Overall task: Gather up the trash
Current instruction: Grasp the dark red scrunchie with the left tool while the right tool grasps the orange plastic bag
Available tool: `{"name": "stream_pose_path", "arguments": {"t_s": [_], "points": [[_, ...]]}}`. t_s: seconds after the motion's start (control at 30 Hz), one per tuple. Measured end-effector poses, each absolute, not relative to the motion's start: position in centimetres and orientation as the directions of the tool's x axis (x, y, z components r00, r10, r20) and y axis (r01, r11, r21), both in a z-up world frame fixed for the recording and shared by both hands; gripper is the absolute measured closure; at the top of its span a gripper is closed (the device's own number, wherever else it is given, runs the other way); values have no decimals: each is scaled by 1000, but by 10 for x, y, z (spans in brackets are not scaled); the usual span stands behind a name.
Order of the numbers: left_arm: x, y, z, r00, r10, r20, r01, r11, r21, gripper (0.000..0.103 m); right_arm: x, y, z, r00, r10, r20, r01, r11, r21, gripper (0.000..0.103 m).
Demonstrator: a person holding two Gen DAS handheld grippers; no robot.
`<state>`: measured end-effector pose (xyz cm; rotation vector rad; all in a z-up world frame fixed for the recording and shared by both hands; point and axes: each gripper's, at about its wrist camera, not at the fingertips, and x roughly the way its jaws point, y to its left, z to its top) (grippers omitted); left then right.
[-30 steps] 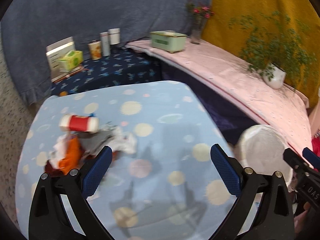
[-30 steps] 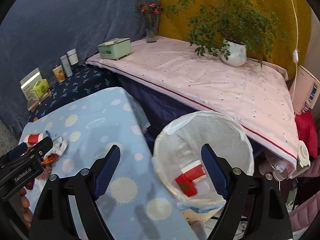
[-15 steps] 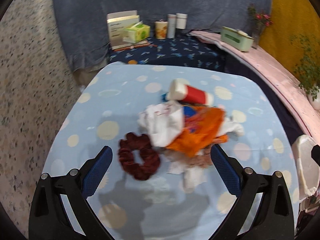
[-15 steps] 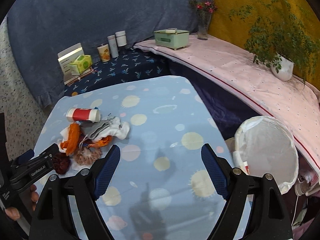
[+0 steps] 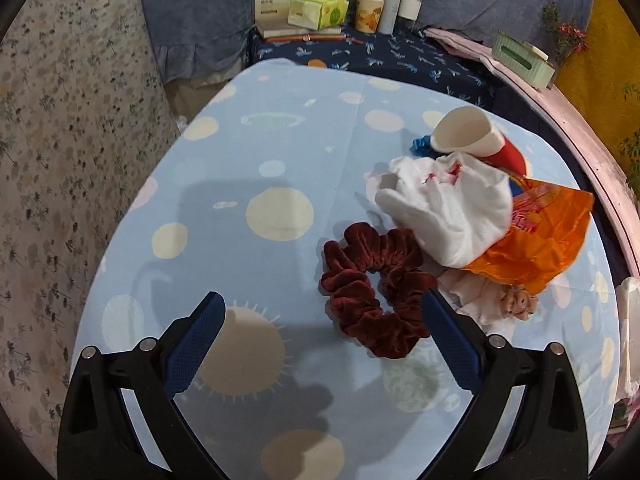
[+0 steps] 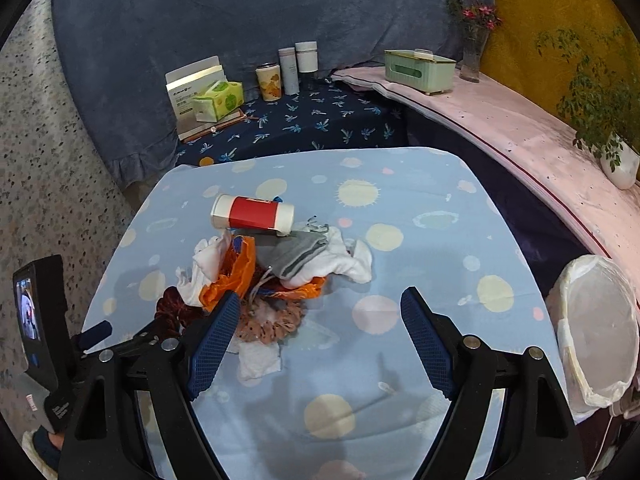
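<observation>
The trash pile [image 6: 276,276] lies heaped on the worktop [image 6: 400,208], uncollected. Left tongs [image 5: 320,328] gape empty beside the scrunchie [image 5: 372,292]; right tongs [image 6: 316,328] are closing on nothing. The bin [image 6: 600,320] looks mostly empty, perhaps.

Left gripper [image 5: 320,316] wide apart, tilted downward; right gripper [image 6: 320,320] apparently empty, jaws closing slightly.

Near and left worktop [image 5: 224,184] bare, open approach, trash pile [image 6: 276,272] blocks centre, scrunchie [image 5: 372,288] at its near-left edge, bin [image 6: 600,336] off right edge, boxes [image 6: 204,96] and cups [image 6: 292,66] line far shelf
</observation>
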<state>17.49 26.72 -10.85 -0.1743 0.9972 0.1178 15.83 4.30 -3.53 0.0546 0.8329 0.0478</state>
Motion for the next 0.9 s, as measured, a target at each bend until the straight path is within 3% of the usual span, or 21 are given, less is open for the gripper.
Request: {"name": "stream_pose_path", "arguments": {"t_s": [0.23,0.43,0.47,0.6,0.63,0.7,0.9], "points": [[186,270,-121,507,-48,-860,-158,976,-148,21,186,70,-47,643,84,-761,-49,996,69,39],[191,270,-129,478,-108,-872,-135,972,-194,47,204,87,-59,617,88,-782,-67,996,59,52],[191,269,-130,475,-120,-872,-129,970,-204,56,206,89,-62,611,90,-786,-70,996,59,54],[192,265,-131,464,-143,-874,-107,971,-216,81,214,92,-74,584,97,-806,-75,995,66,80],[191,264,-129,466,-144,-873,-105,971,-216,82,214,92,-75,580,104,-808,-79,994,71,91],[190,262,-126,473,-143,-869,-103,971,-215,85,214,90,-76,578,117,-807,-85,993,83,98],[183,254,-105,514,-151,-845,-75,973,-219,87,201,79,-58,621,123,-774,-85,992,90,100]]}}
